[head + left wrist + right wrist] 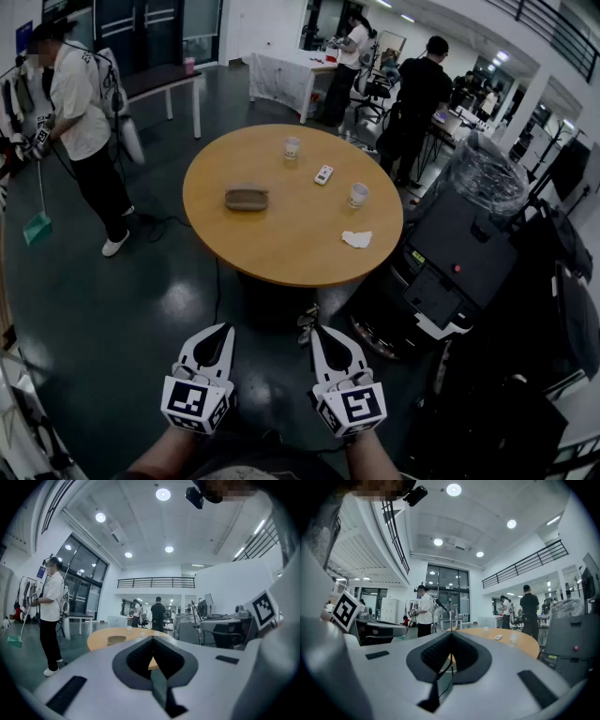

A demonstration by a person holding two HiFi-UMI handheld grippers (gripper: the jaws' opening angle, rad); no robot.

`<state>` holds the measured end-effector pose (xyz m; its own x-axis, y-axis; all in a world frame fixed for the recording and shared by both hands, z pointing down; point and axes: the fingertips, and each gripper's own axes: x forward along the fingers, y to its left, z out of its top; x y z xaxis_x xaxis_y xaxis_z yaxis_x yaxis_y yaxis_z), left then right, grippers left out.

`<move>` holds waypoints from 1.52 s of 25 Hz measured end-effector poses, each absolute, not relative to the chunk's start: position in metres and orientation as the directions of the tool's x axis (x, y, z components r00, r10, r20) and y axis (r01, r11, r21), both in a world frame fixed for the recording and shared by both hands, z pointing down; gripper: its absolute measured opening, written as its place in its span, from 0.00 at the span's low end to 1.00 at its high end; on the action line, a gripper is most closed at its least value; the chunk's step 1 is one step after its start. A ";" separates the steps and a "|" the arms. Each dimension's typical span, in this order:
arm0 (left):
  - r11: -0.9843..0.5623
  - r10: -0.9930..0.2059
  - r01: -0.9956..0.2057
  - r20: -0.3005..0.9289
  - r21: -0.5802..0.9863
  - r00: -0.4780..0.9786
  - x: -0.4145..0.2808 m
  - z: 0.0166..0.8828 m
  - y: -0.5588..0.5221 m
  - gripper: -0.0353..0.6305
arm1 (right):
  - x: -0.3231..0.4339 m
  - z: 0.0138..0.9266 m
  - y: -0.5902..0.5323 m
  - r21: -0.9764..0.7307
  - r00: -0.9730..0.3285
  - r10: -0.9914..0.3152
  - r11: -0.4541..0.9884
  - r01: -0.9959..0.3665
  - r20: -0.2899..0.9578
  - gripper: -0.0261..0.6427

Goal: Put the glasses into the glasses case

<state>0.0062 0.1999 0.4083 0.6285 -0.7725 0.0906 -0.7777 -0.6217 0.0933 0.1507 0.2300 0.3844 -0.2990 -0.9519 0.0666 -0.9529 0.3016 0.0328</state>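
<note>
Standing back from the round wooden table (281, 239), the person holds both grippers low and side by side, forearms drawn in, jaws aimed at the tabletop. The right gripper (315, 330) is clamped on the glasses (444, 685); the left gripper (229, 328) has its jaws pressed together on nothing. The brown glasses case (247, 199) lies on the table, well apart from both; each gripper's cube (197, 403) shows square black-and-white markers

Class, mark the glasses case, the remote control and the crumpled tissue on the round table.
glasses case (247, 199), head view, middle of its top.
remote control (323, 174), head view, centre of its body.
crumpled tissue (356, 239), head view, its middle.
</note>
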 end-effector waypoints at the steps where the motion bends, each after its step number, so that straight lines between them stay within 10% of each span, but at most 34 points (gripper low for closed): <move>1: -0.619 -0.775 -0.779 0.089 0.093 0.626 0.006 0.408 0.200 0.06 | 0.149 0.384 0.227 0.035 -0.303 -0.950 0.306 -0.952 0.070 0.02; 38: -0.607 -0.782 -0.786 0.084 0.119 0.617 -0.085 0.413 0.057 0.06 | 0.049 0.395 0.070 0.030 -0.312 -0.942 0.318 -0.948 0.124 0.02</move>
<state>-0.0846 0.0569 0.4134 0.6171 -0.7824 0.0843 -0.7858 -0.6070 0.1190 0.0492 0.0704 0.3952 -0.3117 -0.9421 0.1239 -0.9478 0.3175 0.0303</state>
